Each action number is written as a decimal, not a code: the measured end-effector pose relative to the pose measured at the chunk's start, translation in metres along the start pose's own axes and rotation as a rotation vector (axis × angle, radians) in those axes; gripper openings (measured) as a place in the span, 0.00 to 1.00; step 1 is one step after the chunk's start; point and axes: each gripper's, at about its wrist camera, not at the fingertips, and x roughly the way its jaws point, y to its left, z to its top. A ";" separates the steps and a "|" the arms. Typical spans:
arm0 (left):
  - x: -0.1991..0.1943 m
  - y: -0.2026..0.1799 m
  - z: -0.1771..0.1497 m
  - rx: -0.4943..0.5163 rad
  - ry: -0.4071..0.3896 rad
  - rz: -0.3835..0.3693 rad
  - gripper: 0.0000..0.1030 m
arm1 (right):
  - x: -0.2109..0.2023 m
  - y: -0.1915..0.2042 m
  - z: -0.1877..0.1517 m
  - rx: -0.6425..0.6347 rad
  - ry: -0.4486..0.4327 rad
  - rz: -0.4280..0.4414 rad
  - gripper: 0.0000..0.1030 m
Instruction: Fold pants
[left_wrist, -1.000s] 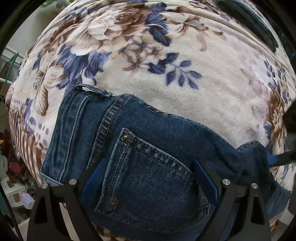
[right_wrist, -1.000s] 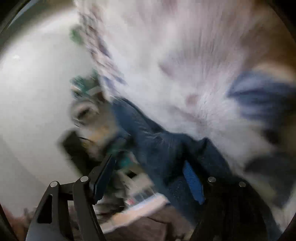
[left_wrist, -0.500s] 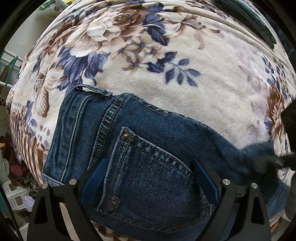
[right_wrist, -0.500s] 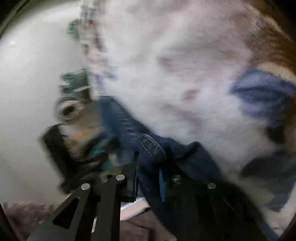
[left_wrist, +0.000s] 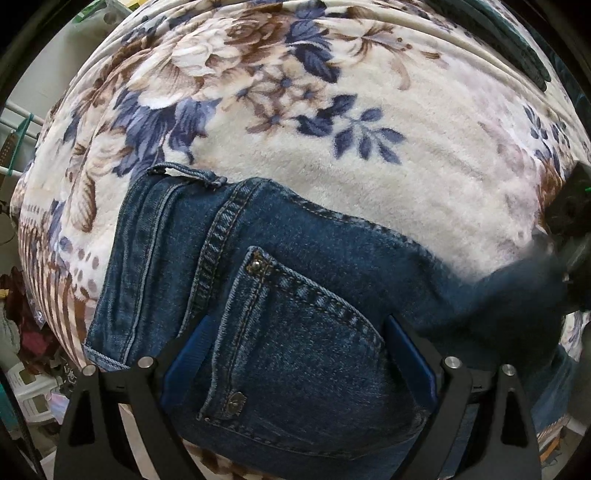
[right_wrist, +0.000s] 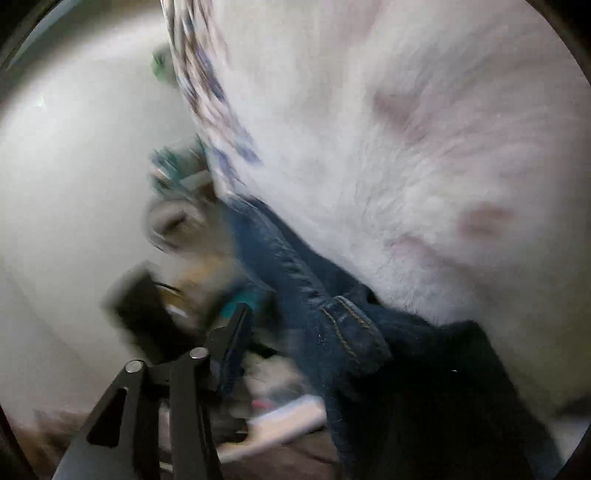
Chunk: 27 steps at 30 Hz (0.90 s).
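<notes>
Left tool gapes over the jeans' pocket; right tool apparently pinches their blurred edge.

We see the jeans as heavy blue denim, matt and coarsely woven, with raised tan topstitching along seams and pocket, and small dull metal rivets at the pocket corners. The blanket over the bed is thick plush fleece, soft and fuzzy, cream with printed blue and brown flowers. The left gripper is black matt plastic with shiny metal pins; its jaws carry smooth blue pads. In the right wrist view everything is blurred; the denim and fleece read the same.
</notes>
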 end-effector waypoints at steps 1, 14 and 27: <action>-0.001 0.002 0.000 -0.008 -0.006 -0.023 0.95 | -0.020 0.000 -0.002 0.025 -0.055 0.070 0.42; 0.007 0.009 0.000 0.011 0.030 0.029 0.95 | -0.042 0.005 0.008 0.047 -0.087 -0.365 0.15; -0.021 0.015 -0.021 0.001 0.023 0.001 0.94 | -0.166 0.023 -0.145 0.091 -0.630 -0.656 0.70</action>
